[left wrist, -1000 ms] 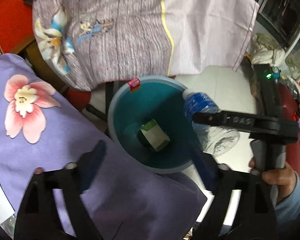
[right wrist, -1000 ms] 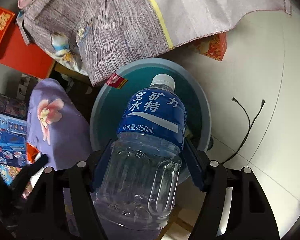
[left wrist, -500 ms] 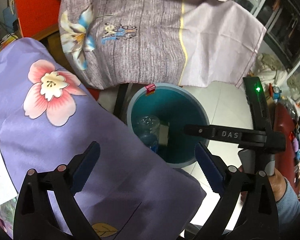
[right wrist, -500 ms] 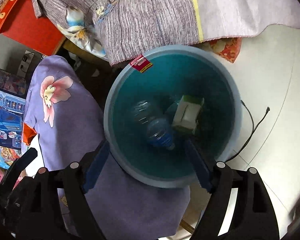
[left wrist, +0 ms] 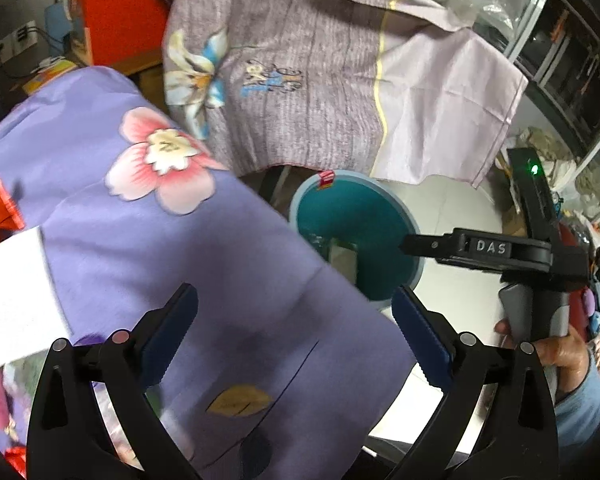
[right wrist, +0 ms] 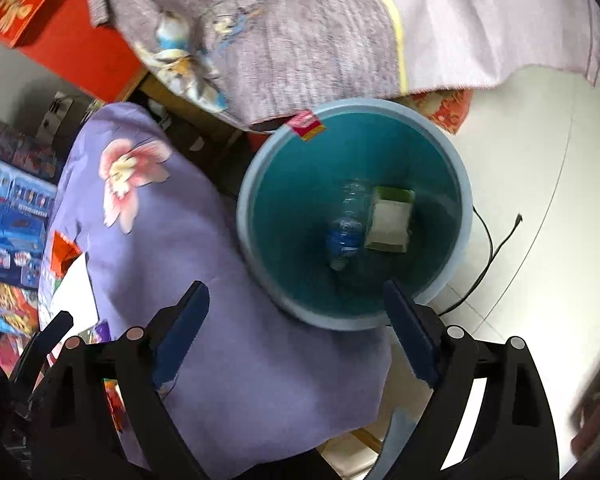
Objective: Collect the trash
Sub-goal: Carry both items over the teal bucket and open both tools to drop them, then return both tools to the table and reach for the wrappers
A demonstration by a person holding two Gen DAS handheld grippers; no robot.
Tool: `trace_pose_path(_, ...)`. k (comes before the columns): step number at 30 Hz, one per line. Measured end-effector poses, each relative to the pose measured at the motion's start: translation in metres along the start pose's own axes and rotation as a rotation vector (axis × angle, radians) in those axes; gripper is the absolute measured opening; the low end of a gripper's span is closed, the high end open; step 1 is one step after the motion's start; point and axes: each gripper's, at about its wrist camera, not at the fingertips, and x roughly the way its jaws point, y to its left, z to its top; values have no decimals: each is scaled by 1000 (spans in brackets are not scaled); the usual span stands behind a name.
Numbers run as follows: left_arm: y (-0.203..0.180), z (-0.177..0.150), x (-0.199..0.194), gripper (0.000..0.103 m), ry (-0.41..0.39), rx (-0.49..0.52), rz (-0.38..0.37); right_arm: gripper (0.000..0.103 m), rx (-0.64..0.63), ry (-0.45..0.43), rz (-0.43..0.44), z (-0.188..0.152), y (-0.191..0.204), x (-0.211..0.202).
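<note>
A teal bin [right wrist: 246,216] stands on the white floor. At its bottom lie a clear bottle with a blue label [right wrist: 345,234] and a green and white carton [right wrist: 390,220]. My right gripper [right wrist: 296,292] hovers above the bin's near rim, its jaws opening with nothing between them. In the left wrist view the bin [left wrist: 352,208] is half hidden behind purple cloth, and the carton [left wrist: 342,256] shows blurred. My left gripper [left wrist: 292,300] hangs over that cloth, jaws opening and empty. The right tool's black frame [left wrist: 496,248] reaches over the bin from the right.
A purple flowered cloth [left wrist: 172,232] covers a surface left of the bin. A grey-lilac cloth [left wrist: 320,80] drapes behind it. A black cable [right wrist: 496,248] lies on the floor. A white sheet [left wrist: 16,280] and a red box [right wrist: 40,4] sit at the left.
The right gripper released the bottle, which dropped into the bin beside the carton. Both grippers rose and drew back; the left swung over the purple cloth.
</note>
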Motion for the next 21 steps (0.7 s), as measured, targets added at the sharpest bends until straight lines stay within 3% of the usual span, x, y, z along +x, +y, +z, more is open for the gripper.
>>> trace_pose_path(8, 49, -42, -48, 99, -20, -36, 86, 85, -107, 23, 33, -29, 60, -2)
trace_pose_path(21, 172, -144, -129, 99, -54, -274, 235, 85, -343, 142, 103, -98, 187, 26)
